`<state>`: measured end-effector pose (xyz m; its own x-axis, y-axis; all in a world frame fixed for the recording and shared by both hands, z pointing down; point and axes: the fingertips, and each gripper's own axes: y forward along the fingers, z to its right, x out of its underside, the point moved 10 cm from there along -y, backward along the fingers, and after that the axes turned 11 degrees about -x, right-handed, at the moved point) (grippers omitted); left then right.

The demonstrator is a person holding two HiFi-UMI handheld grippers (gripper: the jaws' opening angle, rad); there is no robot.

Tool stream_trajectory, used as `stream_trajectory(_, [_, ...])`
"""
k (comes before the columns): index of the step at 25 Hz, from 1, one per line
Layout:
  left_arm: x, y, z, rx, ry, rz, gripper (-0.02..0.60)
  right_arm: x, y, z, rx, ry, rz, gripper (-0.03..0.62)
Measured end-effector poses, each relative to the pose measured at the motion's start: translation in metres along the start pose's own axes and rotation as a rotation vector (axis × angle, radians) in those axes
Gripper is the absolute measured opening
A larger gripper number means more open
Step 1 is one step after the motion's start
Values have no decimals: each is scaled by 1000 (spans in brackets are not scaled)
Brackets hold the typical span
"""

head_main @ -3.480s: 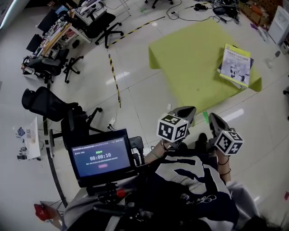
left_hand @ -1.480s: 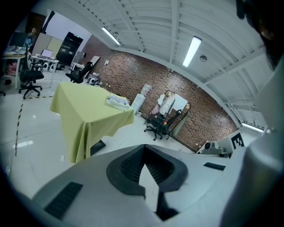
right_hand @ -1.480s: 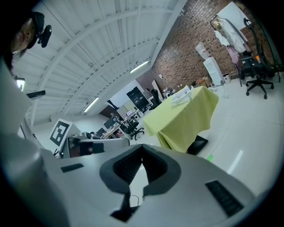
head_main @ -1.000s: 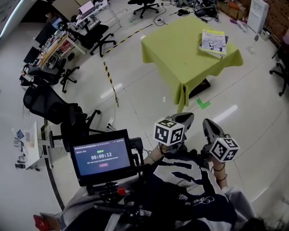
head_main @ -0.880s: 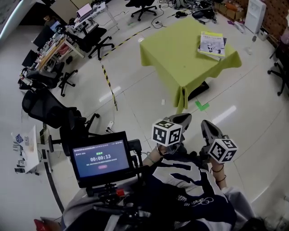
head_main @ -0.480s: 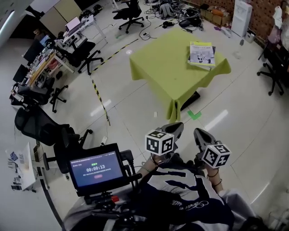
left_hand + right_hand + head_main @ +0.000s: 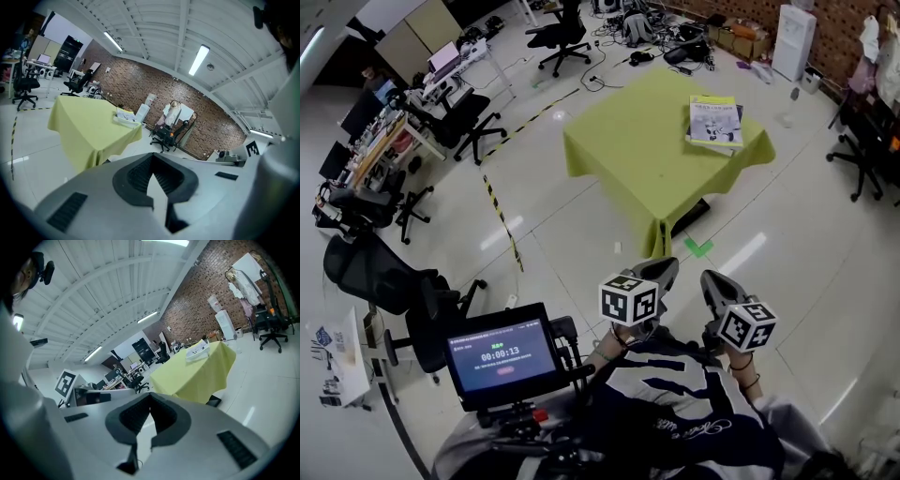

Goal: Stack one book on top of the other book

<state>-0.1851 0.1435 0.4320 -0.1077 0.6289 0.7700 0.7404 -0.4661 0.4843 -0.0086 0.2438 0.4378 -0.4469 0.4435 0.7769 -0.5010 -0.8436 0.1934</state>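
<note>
While the person is standing on the floor well apart from the bench, the left gripper [image 7: 663, 270] is pointing toward it with its jaws pressed together and nothing between them. Just beside it, the right gripper [image 7: 713, 280] is doing likewise: its jaws are fully closed and holding nothing. Further up and to the right, the bench [image 7: 628, 150] under its yellow-green cloth is carrying the books [image 7: 715, 120] near its far right corner. They are looking stacked: a pale-covered one is lying flat on top, with the darker edge of a second one peeking out beneath, though the lower one is hard to make out at this distance. Judging by that, the books are lying as the task wants them, and no grasp is under way. Whether the person is coming to the bench or leaving it, this scene is not settling. Any further handling would be calling for closing that gap and parting the jaws.
</note>
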Motion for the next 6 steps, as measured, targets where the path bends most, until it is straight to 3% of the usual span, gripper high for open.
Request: stream_trajectory(6, [-3, -1, -8, -3, -15, 4, 5, 1, 7, -3, -3, -5, -15, -3])
